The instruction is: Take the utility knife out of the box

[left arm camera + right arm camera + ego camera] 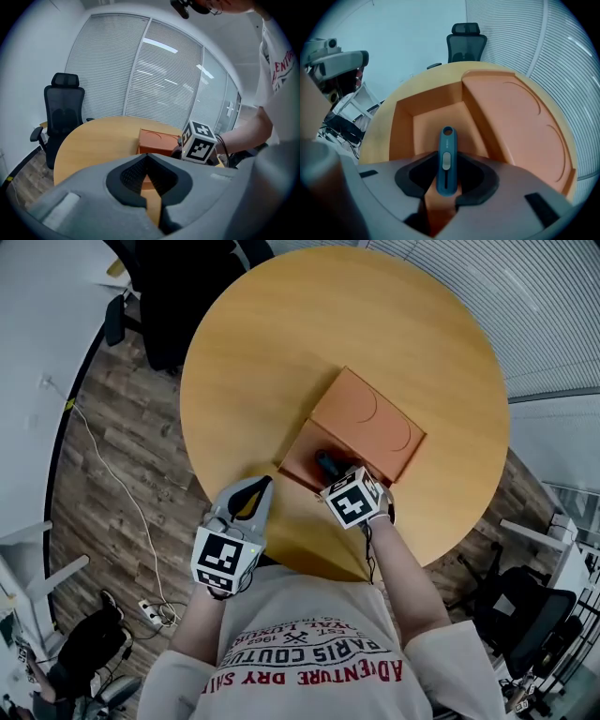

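Note:
An orange box lies open on the round wooden table (281, 343), its tray (300, 454) at the near side and its lid (370, 423) folded back behind. My right gripper (330, 465) points steeply down into the tray. A dark blue utility knife (446, 159) with a grey slider lies lengthwise between its jaws, and the right gripper (442, 196) is shut on the knife's near end. The tray floor (436, 122) around the knife is bare. My left gripper (265, 486) hovers at the table's near edge, left of the box, shut and empty. In its own view the left gripper (146, 155) faces the box (158, 142).
A black office chair (63, 117) stands beyond the table. Another black chair (173, 287) shows at the table's far left in the head view. Window blinds (154, 75) line the back wall. A cable (122, 484) runs across the wooden floor at the left.

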Motion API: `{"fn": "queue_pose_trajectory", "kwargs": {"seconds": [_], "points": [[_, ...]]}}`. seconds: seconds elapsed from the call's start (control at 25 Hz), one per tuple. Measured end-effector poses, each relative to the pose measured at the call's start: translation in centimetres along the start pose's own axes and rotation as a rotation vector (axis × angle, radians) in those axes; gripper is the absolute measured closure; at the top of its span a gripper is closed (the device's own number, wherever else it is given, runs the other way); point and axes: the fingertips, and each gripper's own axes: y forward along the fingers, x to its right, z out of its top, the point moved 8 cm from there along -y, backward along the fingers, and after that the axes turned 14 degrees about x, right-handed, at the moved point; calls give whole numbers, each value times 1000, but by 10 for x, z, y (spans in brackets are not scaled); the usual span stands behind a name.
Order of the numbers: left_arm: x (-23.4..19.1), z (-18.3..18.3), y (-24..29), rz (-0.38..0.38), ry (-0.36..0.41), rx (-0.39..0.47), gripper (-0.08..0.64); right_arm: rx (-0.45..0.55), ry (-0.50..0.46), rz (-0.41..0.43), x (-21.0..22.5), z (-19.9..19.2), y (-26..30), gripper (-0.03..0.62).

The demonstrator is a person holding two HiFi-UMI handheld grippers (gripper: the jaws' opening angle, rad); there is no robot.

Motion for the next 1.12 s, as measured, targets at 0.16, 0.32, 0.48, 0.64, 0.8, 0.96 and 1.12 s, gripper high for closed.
{"fn": "queue_pose_trajectory", "kwargs": {"seconds": [0.16, 0.32, 0.48, 0.64, 0.8, 0.96, 1.12], "points": [[2, 13, 1, -13, 18, 17, 566, -2, -15, 9, 0, -2, -1, 460], [5, 22, -2, -27, 28, 34, 566, -2, -77, 12, -6, 0, -14, 460], [4, 26, -7, -40, 60, 23, 566, 95, -86, -31, -15, 16, -43, 460], [8, 41, -12, -57, 93, 43, 566, 240, -37, -103, -18, 32, -79, 460], [19, 60, -18, -88, 129, 87, 566, 398, -20, -172, -20, 45, -122, 460], [28, 76, -21, -117, 192, 105, 566, 567, -26, -243, -21, 59, -166, 460], [39, 103, -20, -146, 245, 175, 566, 699, -17, -313, -23, 64, -210, 460]]}}
